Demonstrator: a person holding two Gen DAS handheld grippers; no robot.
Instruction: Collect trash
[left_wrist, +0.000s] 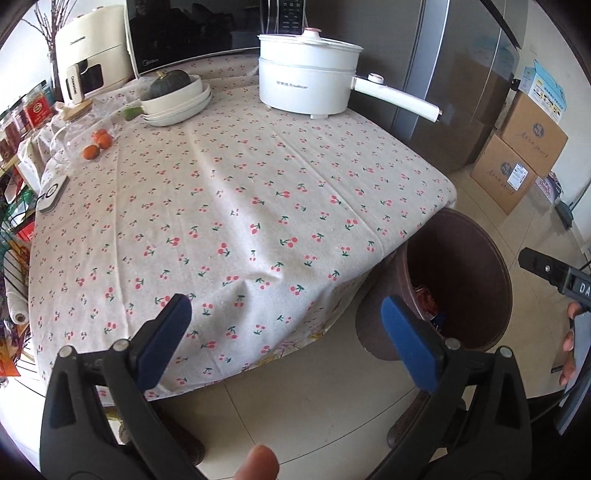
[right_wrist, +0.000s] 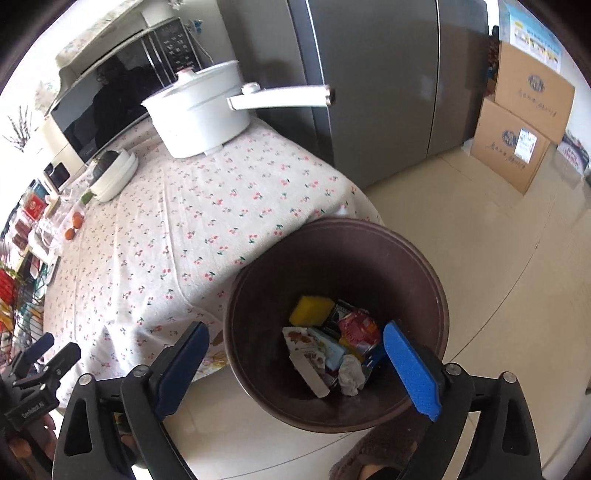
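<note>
The tablecloth (left_wrist: 236, 192) is matt woven cloth, creased. The pot (left_wrist: 306, 85) looks like smooth, glossy white plastic. The bin (right_wrist: 424, 266) is matt brown plastic. The fridge (right_wrist: 376, 74) shows brushed metal. The boxes (right_wrist: 517, 122) are plain cardboard; the floor (right_wrist: 480, 258) is glossy tile.

Counts: 1 brown bin (right_wrist: 413, 258), 1 yellow sponge (right_wrist: 310, 309), 3 oranges (left_wrist: 98, 142), 2 cardboard boxes (left_wrist: 517, 155), 1 electric pot (left_wrist: 306, 83).

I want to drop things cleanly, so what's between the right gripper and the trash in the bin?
Nothing: in the right wrist view, the open right gripper hangs over the brown bin, trash directly below.
</note>
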